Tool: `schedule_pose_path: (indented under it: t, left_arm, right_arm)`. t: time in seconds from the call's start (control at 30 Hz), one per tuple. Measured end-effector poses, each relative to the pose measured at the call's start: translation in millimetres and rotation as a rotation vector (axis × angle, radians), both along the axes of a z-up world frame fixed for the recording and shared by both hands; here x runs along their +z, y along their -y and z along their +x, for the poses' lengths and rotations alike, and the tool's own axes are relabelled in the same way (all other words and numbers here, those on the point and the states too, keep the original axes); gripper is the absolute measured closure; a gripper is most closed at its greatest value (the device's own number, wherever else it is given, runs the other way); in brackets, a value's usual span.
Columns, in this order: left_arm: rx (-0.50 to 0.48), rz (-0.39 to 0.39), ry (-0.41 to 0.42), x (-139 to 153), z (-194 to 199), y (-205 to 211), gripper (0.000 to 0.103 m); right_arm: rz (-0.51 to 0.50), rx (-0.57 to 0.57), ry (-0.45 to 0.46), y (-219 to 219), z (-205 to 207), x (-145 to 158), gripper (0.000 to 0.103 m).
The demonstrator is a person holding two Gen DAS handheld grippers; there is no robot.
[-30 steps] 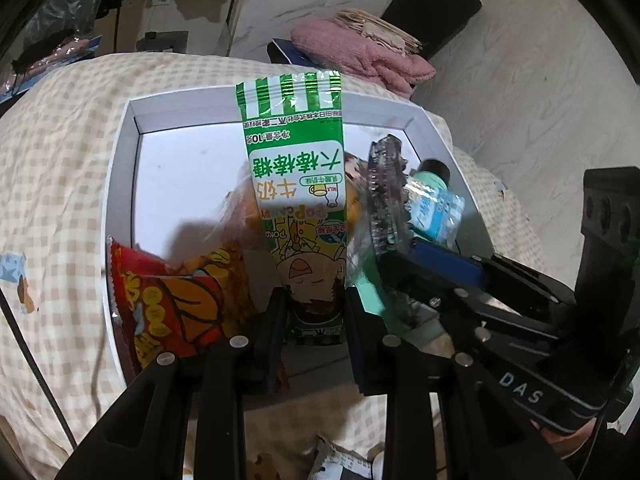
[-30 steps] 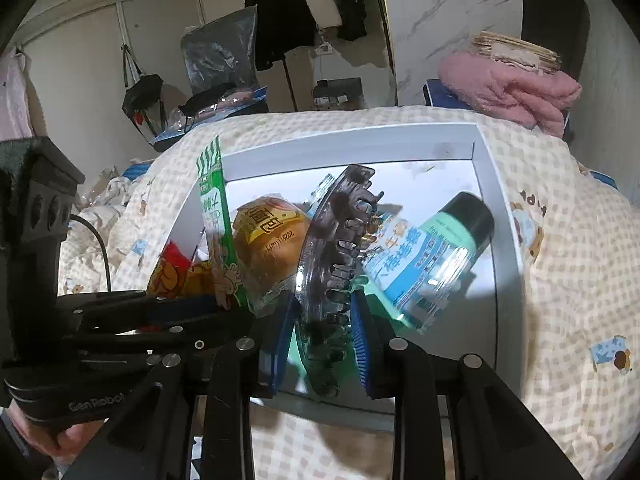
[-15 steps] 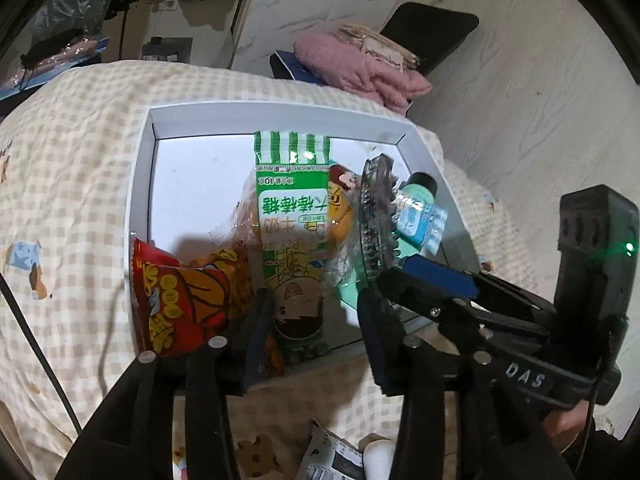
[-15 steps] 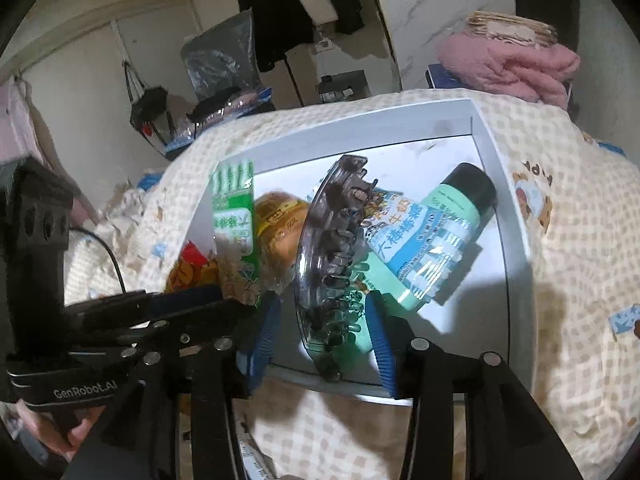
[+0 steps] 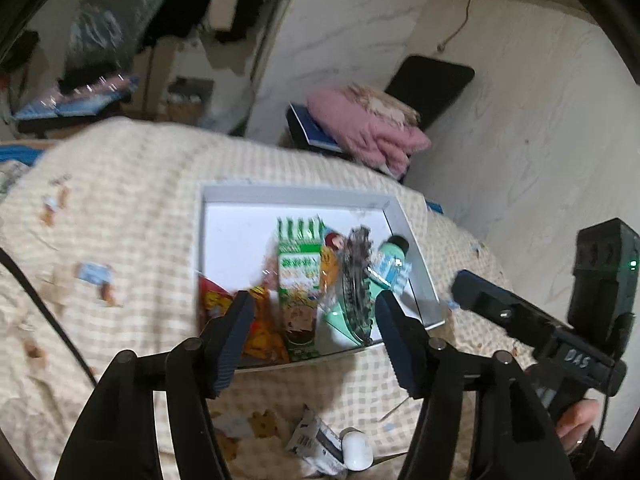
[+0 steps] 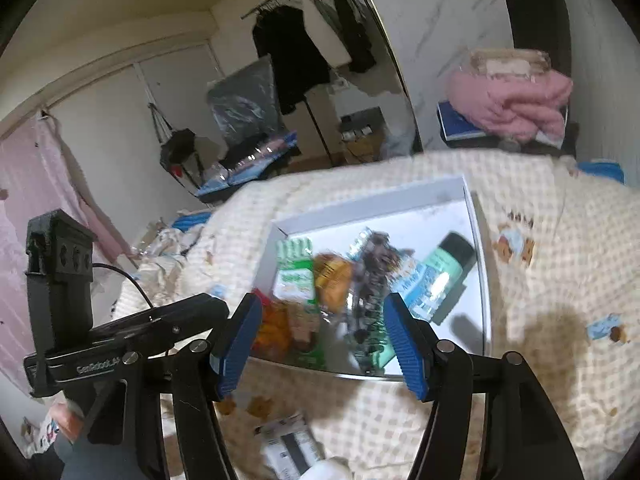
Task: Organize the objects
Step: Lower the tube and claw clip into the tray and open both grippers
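A white shallow box (image 5: 296, 192) lies on the checked bed cover. In it, side by side, are a red-orange snack bag (image 5: 212, 300), a green-and-white candy packet (image 5: 300, 272), a wrapped bun (image 6: 334, 280), a dark hair claw clip (image 5: 354, 276) and a green bottle (image 5: 390, 264) with a blue label. My left gripper (image 5: 314, 308) hangs above the box's near edge, its jaws opening with nothing pressed between the pads. My right gripper (image 6: 322, 308) hovers beside it over the same edge, jaws also opening and empty. The packet (image 6: 294, 280) and clip (image 6: 372, 280) rest in the box (image 6: 372, 204).
A small printed packet (image 5: 316, 440) and a white round cap (image 5: 358, 450) lie on the cover just below the grippers. A pink blanket pile (image 5: 368, 132) and a black chair (image 5: 432, 80) stand beyond the bed. Dark clothes (image 6: 296, 52) hang on a rack.
Both grippers opened and drew back and up from the box. The left let go of the green packet, the right let go of the hair clip; both things now lie in the box.
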State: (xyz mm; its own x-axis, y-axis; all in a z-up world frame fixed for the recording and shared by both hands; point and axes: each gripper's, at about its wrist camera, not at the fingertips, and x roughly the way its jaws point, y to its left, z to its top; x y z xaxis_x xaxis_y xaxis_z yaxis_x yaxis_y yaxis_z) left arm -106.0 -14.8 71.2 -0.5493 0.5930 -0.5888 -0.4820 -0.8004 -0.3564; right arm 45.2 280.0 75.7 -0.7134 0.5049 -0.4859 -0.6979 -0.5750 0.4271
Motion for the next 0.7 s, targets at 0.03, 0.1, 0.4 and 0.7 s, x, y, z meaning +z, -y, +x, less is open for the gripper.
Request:
schedule_pose_path:
  t: [0.03, 0.1, 0.4, 0.7]
  left_arm:
    - [0.007, 0.0, -0.009, 5.6, 3.4, 2.3, 0.034]
    - [0.012, 0.005, -0.021, 17.9, 11.7, 7.0, 0.034]
    - [0.018, -0.017, -0.144, 69.4, 56.1, 25.6, 0.026]
    - [-0.025, -0.029, -0.24, 88.4, 94.5, 36.6, 0.023]
  right_arm:
    - [0.009, 0.001, -0.004, 4.6, 2.3, 6.8, 0.039]
    - [0.027, 0.006, -0.011, 13.0, 7.4, 21.2, 0.039]
    - [0.121, 0.041, -0.042, 63.0, 29.1, 77.1, 0.038]
    - [0.198, 0.074, -0.057, 98.9, 49.7, 102.0, 0.019]
